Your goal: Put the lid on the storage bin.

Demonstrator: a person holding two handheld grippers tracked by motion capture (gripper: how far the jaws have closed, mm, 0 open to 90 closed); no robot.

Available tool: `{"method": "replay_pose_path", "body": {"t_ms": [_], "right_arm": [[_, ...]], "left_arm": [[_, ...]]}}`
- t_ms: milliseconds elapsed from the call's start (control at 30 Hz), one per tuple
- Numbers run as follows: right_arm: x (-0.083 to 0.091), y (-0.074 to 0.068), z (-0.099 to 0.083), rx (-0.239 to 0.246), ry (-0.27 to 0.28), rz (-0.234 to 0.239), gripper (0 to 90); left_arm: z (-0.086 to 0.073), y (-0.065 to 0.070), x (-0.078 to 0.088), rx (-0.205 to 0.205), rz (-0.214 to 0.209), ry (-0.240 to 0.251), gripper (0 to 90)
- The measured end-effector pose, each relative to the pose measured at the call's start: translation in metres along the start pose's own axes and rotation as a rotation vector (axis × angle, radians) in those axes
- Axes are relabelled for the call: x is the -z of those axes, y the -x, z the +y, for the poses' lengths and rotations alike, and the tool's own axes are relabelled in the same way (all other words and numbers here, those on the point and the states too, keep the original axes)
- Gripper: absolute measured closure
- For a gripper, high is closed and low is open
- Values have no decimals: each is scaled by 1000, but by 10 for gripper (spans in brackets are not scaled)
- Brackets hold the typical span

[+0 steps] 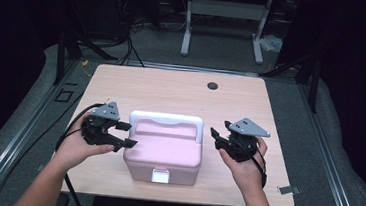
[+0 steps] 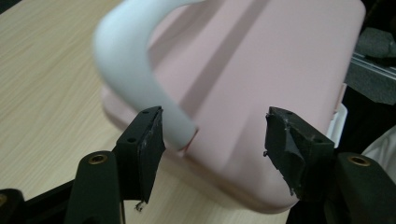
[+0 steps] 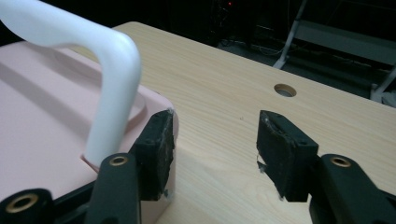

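Note:
A pink lidded box [image 1: 164, 151] with a white handle [image 1: 167, 119] and a white front latch [image 1: 160, 176] stands near the front of the wooden table [image 1: 172, 89]. My left gripper [image 1: 130, 134] is at the box's left side, jaws wide open. In the left gripper view the box lid [image 2: 261, 60] and the handle's end [image 2: 126, 60] lie just beyond the open left gripper [image 2: 212, 140], untouched by the pads. My right gripper [image 1: 214, 139] is a little off the box's right side, open. In the right gripper view the right gripper [image 3: 215, 140] frames bare table, with the box corner [image 3: 42, 116] and handle [image 3: 112, 79] beside one pad.
A round cable hole [image 1: 213, 85] sits near the table's far edge, also visible as the hole [image 3: 285, 90] in the right gripper view. A grey metal stand [image 1: 226, 11] is on the floor behind the table. Cables trail from both grippers over the front edge.

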State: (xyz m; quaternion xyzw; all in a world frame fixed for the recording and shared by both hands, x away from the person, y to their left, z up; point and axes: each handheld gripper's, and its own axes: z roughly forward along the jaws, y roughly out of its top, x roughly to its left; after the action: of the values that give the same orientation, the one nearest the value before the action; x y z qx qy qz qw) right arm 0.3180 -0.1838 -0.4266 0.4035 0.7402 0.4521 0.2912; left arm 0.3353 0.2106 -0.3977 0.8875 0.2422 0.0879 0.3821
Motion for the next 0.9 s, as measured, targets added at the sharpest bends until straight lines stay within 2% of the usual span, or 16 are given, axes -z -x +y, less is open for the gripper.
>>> {"method": "replay_pose_path", "body": {"t_ms": [200,333,400,500,600,733,900], "right_arm": [[-4,10,-8,14,-37,-22,395],[-6,18,-17,-23,-51,-30,383],[-8,22,-23,-47,-54,-37,379],[-12,25,-34,-56,-64,-54,374],[-18,24,-45,-29,-82,-75,369],[-26,23,-58,-16,-110,-73,362],[-34,19,-70,5,-137,-67,361]], "left_arm": [[-15,-20,8,72,77,35,356],[-29,-33,4,113,122,46,357],[-37,-37,1,139,124,45,359],[-49,-39,-6,159,136,58,364],[-61,-41,-15,176,143,55,364],[-78,-46,-26,198,160,48,365],[-95,-51,-36,225,170,9,365]]}}
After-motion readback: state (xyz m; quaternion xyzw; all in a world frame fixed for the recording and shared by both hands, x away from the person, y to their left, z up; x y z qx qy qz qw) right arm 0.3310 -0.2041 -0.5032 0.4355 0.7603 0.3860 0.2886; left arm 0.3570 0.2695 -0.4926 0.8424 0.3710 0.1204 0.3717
